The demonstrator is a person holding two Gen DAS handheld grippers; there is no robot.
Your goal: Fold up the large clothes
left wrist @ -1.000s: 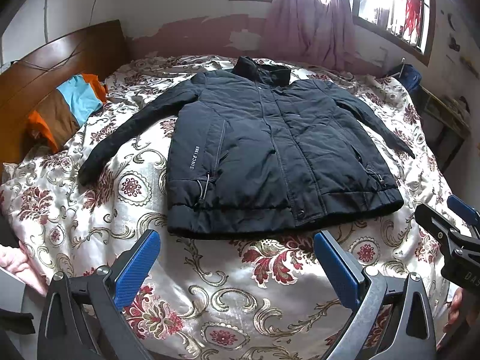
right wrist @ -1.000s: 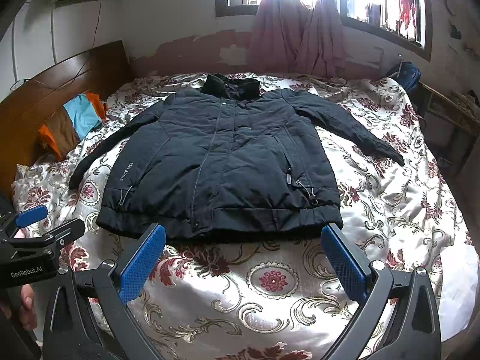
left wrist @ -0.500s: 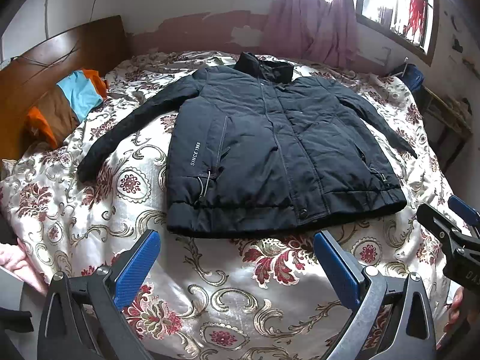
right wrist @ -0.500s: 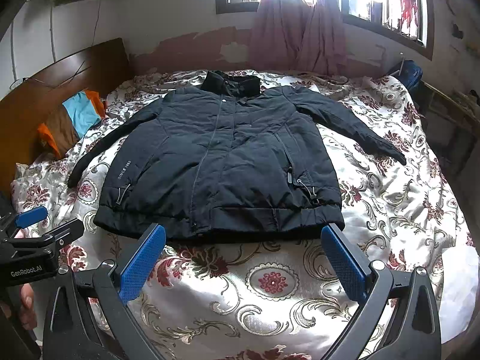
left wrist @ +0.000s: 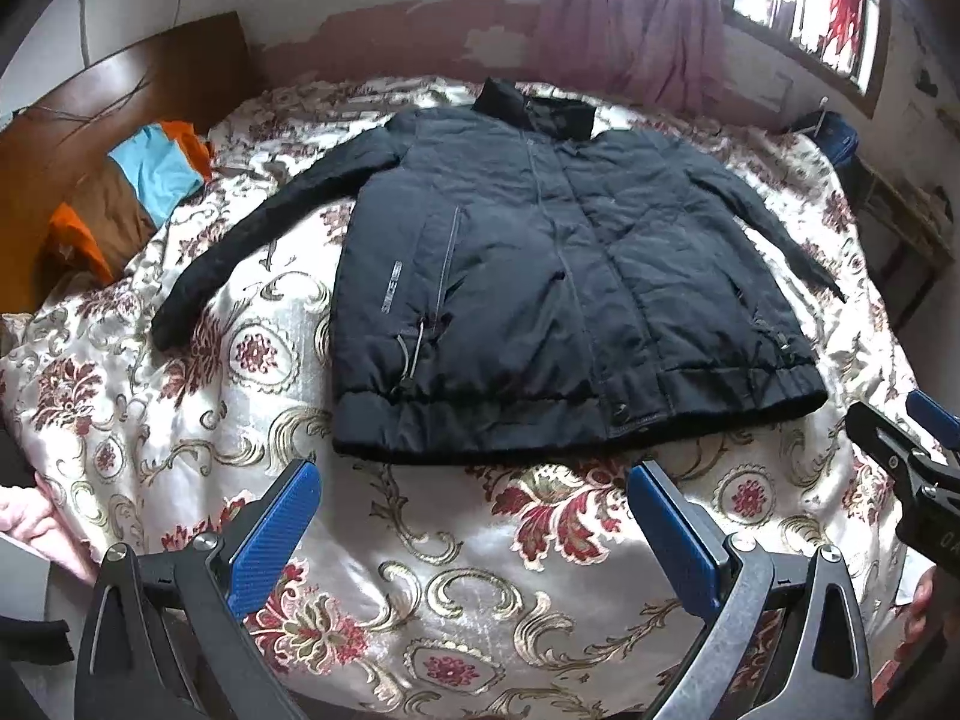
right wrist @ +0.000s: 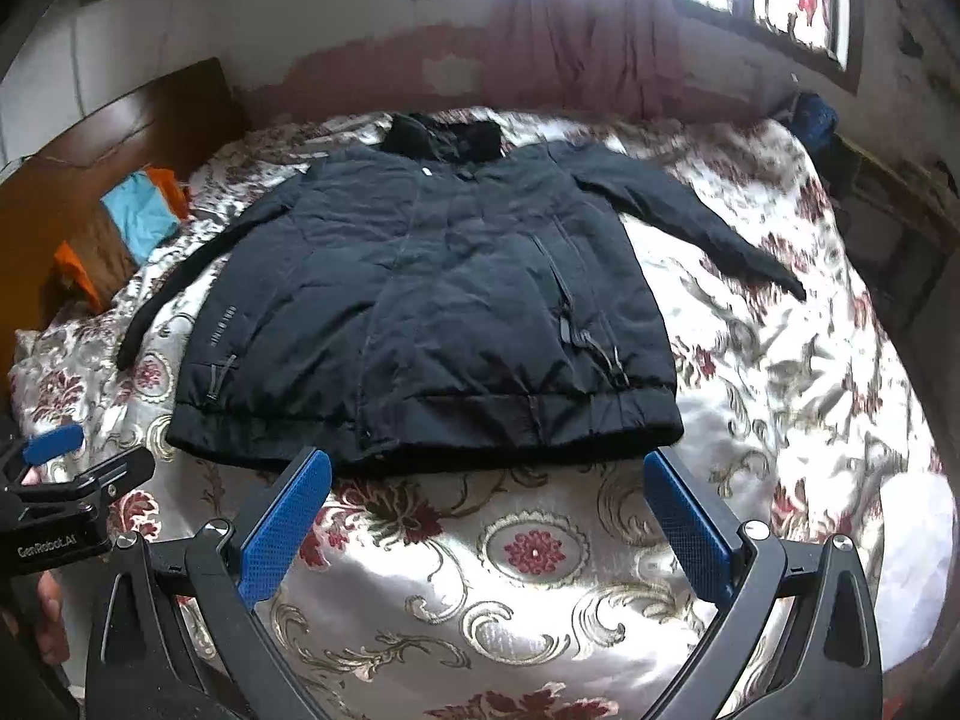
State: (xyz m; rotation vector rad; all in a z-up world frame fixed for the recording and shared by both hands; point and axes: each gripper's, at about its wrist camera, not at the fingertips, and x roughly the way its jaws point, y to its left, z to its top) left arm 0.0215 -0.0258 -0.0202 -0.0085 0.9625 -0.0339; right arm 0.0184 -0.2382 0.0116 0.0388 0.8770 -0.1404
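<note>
**Handheld gripper hardware: appearance**

Left gripper (left wrist: 474,534): two black triangular finger frames with slotted cut-outs, each carrying a blue textured pad (left wrist: 273,531). Silver screw heads sit at the pivots. Right gripper (right wrist: 486,528): identical build, blue dimpled pads (right wrist: 687,531), silver screws at the pivots. In the right wrist view, the left gripper's black body, beside the near frame, bears white "GenRobot.AI" lettering and a blue tip.

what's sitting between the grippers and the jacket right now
Nothing visible. Only bare floral bedspread lies between the open left gripper and the hem of the black jacket; likewise ahead of the open right gripper. The colourful clothes sit off by the headboard.
</note>
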